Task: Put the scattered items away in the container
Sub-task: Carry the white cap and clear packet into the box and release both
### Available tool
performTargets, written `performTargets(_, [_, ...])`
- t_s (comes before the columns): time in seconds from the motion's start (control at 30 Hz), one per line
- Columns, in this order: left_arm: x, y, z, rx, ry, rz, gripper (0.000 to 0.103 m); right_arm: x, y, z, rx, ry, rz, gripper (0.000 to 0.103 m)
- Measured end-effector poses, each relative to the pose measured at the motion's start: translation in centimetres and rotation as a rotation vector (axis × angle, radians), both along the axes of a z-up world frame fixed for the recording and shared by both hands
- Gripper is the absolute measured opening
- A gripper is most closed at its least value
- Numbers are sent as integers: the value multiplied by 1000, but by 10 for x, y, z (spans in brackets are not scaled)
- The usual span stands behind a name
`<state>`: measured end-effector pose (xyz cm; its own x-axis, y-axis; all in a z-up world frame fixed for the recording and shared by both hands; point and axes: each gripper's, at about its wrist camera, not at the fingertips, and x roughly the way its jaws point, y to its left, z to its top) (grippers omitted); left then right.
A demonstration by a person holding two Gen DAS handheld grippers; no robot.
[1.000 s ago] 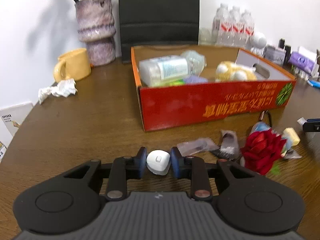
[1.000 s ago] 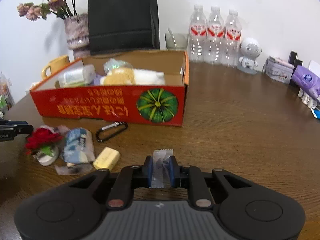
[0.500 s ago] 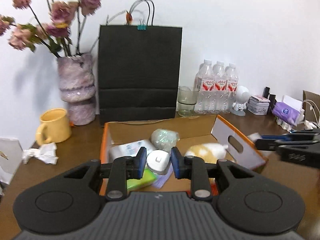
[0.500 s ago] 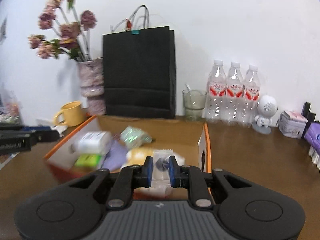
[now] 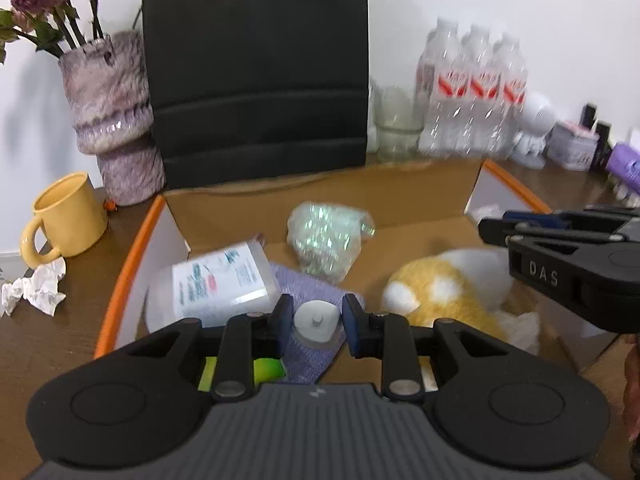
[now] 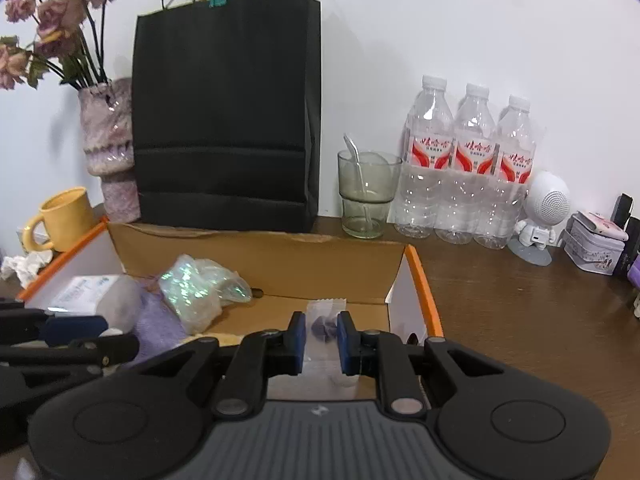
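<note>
Your left claw [image 5: 316,320] hangs over the cardboard box [image 5: 120,264] with its jaws parted a little wider than the small white plug-like piece [image 5: 317,319] between them; whether the pads still touch it you cannot tell. Your right claw [image 6: 321,338] sits over the box's right end, jaws close on either side of a clear sachet with dark bits [image 6: 325,322], again with no firm contact visible.

You appear to be at the drop step for both pieces. Next, open each claw fully and lift clear, letting the pieces fall inside the walls, then go back for whatever lies outside.

Only the left view shows the yellow-and-white plush [image 5: 440,292], the green item under the claw [image 5: 268,368] and the right claw from the side. It also shows the labelled plastic bottle [image 5: 220,280], purple cloth [image 5: 308,292] and iridescent bag [image 5: 324,240] in the box. Only the right view shows the glass with a spoon [image 6: 366,196] and water bottles [image 6: 468,168] sharply, on the bench [image 6: 520,300] behind.
</note>
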<state>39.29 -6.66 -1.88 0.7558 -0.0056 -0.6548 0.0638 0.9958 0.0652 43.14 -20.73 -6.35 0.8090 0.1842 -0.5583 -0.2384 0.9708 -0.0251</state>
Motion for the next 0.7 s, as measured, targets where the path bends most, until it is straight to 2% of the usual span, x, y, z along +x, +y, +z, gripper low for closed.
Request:
performTargets(0.13, [6,-7,-9,24,25,22,27,5,0,-14,-18,32,18,16])
performTargets(0.37, [3,-11,-15,71,37,47,31,4,-7,-12,18,50,37,19])
performTargets(0.4, [0,-10,-14,75,30,48,39,4,-8,-11,25,51,38,26])
performTargets(0.43, [-4,-8,-11,73,20,51,52,4,-9,-9,37,51,42,41])
performTargets(0.47, [-9,-6,-8,70,6,57,59,2,-10,-6,50,45,47,50])
performTargets(0.5, [-14,-4,-4,69,-9,64,71,0,-11,-3,60,33,55,67])
performTargets(0.53, [-20,-1,0,71,-26,74,83,-2,-11,1,69,22,64,75])
performTargets(0.6, [-33,5,9,68,-59,97,95,-11,-11,11,81,-2,86,79])
performTargets(0.7, [-51,17,21,36,-93,122,101,-25,-10,23,100,-28,117,91])
